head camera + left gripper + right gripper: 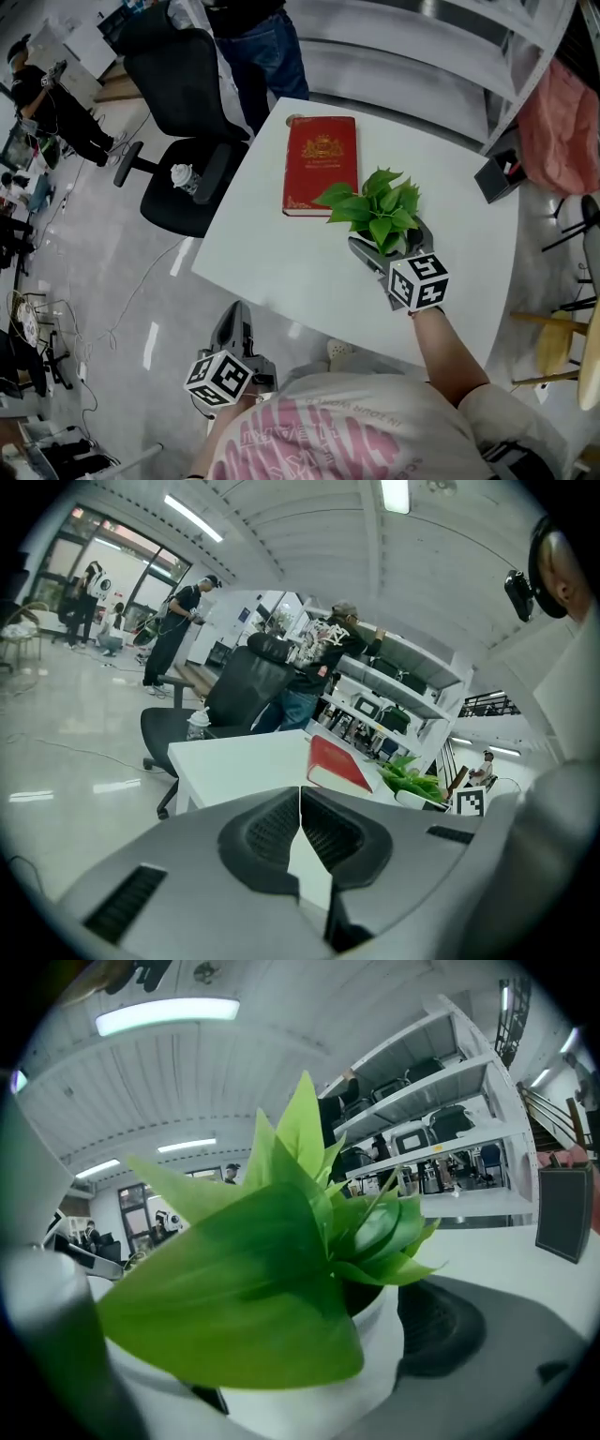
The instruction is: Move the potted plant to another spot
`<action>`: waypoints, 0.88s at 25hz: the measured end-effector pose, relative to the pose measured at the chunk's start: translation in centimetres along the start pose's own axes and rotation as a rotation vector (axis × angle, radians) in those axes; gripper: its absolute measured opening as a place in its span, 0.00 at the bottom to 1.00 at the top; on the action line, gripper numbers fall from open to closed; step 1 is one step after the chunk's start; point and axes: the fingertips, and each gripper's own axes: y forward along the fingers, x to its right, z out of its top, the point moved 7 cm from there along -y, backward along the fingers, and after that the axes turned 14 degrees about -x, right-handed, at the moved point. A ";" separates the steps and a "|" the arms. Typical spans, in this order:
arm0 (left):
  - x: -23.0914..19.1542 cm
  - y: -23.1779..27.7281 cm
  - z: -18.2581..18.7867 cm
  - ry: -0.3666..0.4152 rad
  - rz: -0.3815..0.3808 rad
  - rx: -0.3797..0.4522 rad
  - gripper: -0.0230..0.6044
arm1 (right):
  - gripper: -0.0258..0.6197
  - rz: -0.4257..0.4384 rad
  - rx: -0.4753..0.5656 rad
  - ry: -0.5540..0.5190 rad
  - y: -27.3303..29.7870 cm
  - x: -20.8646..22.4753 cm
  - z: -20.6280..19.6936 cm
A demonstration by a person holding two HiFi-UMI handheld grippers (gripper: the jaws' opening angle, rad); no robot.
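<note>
Left gripper (300, 794) jaws together; right gripper (386, 240) jaws apart.

I'm in an open office-lab: a black swivel chair (173, 75) far left of my white bench (272, 253), equipment shelves (441, 1157) beyond.

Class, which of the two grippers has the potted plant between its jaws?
The right gripper: its open jaws flank the potted plant. The left gripper, jaws together, holds nothing.

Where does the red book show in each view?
Head view: red book at upper centre, up and left of the potted plant.
Left gripper view: red book just right of centre.
Right gripper view: not in it.
Shared landmark: potted plant, in all three.
</note>
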 end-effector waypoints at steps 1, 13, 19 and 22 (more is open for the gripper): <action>-0.1 -0.1 0.1 -0.004 0.003 0.002 0.08 | 0.95 -0.003 0.004 -0.018 0.2 0.0 0.2; -1.8 -0.7 0.0 -0.042 0.069 0.014 0.08 | 0.95 -0.012 0.043 -0.014 2.2 0.7 1.8; -1.4 -0.5 -0.1 -0.030 0.060 0.017 0.08 | 0.95 0.000 0.053 0.009 2.5 1.3 2.0; -1.3 -0.7 -0.2 -0.029 0.059 0.022 0.08 | 0.93 -0.004 0.042 0.008 2.5 1.3 1.9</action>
